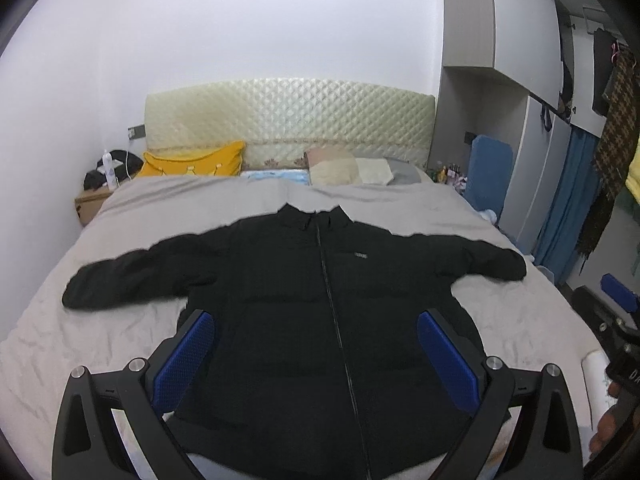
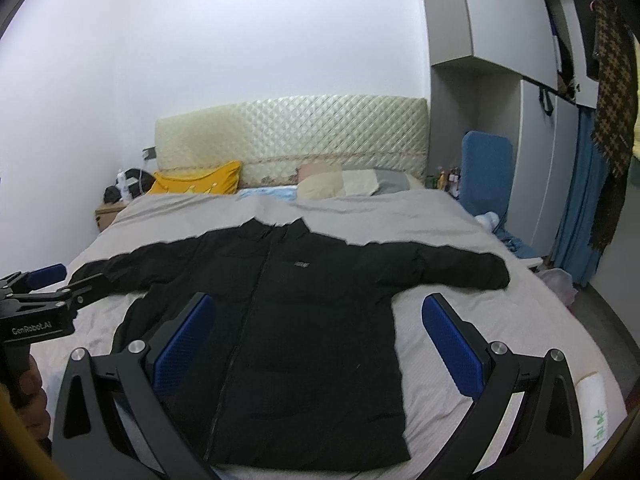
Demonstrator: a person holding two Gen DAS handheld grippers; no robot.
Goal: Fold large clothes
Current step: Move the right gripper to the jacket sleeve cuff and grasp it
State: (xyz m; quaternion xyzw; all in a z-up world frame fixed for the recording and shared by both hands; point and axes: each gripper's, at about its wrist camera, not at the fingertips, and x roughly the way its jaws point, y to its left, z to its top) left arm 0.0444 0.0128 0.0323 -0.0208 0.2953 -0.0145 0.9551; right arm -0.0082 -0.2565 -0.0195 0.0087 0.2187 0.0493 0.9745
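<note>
A large black puffer jacket (image 1: 288,280) lies flat and zipped on the grey bedsheet (image 1: 160,208), front up, both sleeves spread out sideways; it also shows in the right wrist view (image 2: 304,312). My left gripper (image 1: 316,320) is open and empty, held above the jacket's lower body. My right gripper (image 2: 318,312) is open and empty, above the jacket's right half near its hem. The left gripper also shows at the left edge of the right wrist view (image 2: 44,280).
A cream quilted headboard (image 1: 288,116) and pillows, one yellow (image 1: 192,160), stand at the far end. A nightstand (image 1: 90,204) is at the far left. A blue cushion (image 1: 490,172), wardrobe and hanging clothes (image 1: 612,136) line the right side.
</note>
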